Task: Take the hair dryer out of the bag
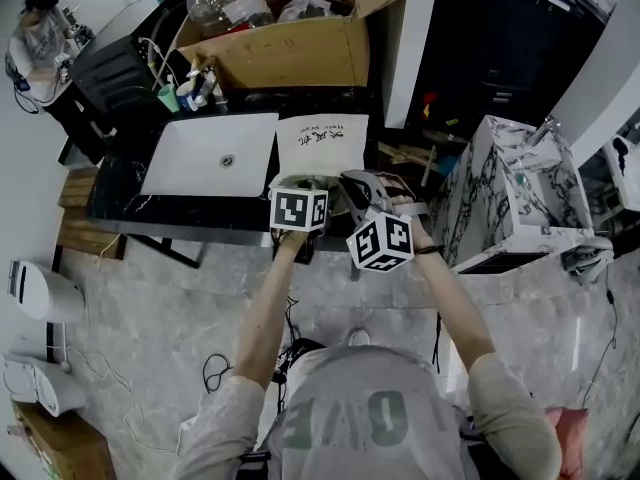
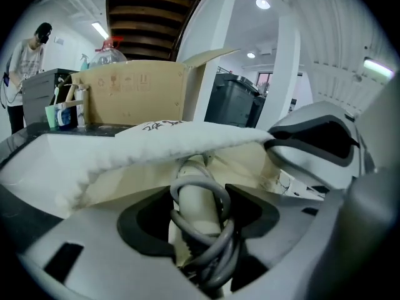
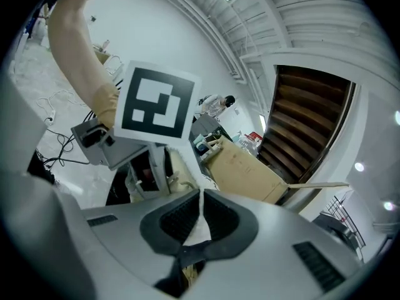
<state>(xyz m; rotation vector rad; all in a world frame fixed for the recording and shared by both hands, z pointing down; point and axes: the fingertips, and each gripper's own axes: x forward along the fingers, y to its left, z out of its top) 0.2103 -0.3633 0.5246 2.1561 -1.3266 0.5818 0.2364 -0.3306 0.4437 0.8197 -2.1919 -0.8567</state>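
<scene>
Left gripper (image 2: 197, 220): fingers spread wide, with the handle of the hair dryer (image 2: 190, 195) upright between them. Its grey cord (image 2: 215, 245) is looped round it and touches the right-hand pad; the pads appear to press on it, though contact at the left-hand pad is hard to judge. The handle stands in the mouth of the bag (image 2: 156, 139), whose white flap arches just above and beyond the fingertips. Right gripper (image 3: 200, 220): fingers pressed together, pinching a thin edge of the bag's cloth between the pads, close beside the left gripper.
</scene>
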